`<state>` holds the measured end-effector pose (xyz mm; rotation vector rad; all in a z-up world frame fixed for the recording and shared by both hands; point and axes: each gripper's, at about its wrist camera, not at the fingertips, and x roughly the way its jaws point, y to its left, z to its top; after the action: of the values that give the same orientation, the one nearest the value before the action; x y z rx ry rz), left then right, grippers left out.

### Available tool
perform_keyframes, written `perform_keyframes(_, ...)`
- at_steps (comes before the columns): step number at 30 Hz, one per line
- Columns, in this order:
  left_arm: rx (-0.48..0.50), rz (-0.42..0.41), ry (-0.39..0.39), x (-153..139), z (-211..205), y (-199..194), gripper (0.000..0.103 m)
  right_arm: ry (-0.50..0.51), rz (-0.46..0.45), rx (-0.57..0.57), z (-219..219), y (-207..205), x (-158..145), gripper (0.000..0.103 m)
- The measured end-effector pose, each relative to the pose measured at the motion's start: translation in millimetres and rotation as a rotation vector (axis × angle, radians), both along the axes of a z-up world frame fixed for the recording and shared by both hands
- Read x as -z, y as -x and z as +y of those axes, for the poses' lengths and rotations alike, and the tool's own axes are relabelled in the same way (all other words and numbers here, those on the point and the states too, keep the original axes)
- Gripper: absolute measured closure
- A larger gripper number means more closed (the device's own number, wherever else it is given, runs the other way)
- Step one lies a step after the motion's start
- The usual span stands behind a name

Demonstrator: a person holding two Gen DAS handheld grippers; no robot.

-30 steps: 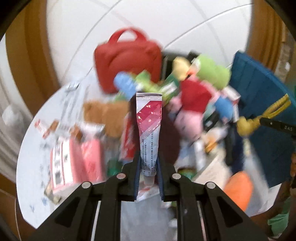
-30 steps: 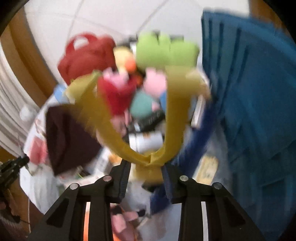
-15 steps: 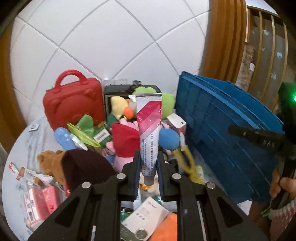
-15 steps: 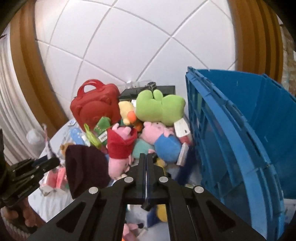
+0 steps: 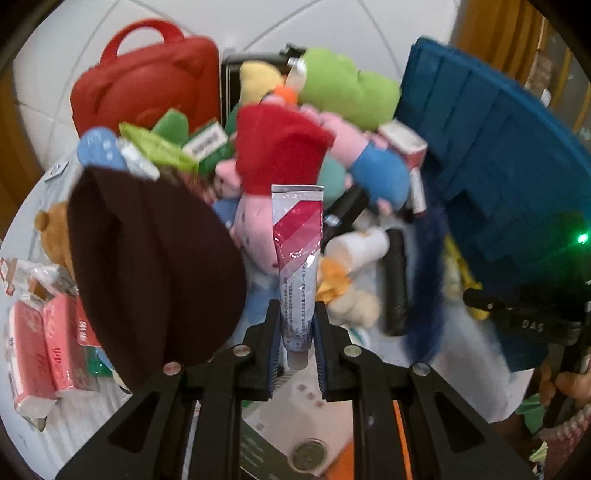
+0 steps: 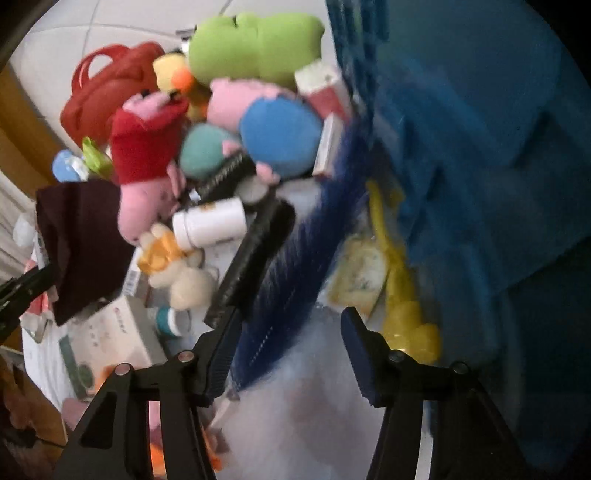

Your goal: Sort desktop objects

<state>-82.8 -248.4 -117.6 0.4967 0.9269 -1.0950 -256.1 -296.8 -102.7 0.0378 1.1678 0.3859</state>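
Home: plush toys [image 6: 255,40], tiled wall [image 5: 295,22]

A: The red-and-white striped foil tube [image 5: 297,254] is glossy and crinkled. The dark maroon knitted cap [image 5: 147,273] at nine o'clock looks matt and woolly.

B: The ribbed blue plastic crate [image 6: 480,147] at three o'clock is smooth and hard. The green plush frog [image 6: 255,44] at twelve is soft, napped cloth; the white plastic bottle [image 6: 210,223] has a satin sheen.
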Motion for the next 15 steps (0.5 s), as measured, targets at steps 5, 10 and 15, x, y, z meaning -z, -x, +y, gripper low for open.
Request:
perform_keyframes(5, -0.008, 0.011, -0.041, 19.0, -4.3, -12.9, 0.087, -0.076, 0.008, -0.084, 33.1, -1.6, 8.2, 0.051)
perform_keyframes(10, -0.005, 0.017, -0.048, 24.6, -6.9, -24.4, 0.087, -0.098, 0.030, -0.229, 88.1, -11.7, 15.4, 0.051)
perform_keyframes(15, -0.005, 0.018, -0.052, 26.7, -6.3, -30.2, 0.087, -0.018, 0.113, -0.283, 132.4, -26.2, 52.6, 0.043)
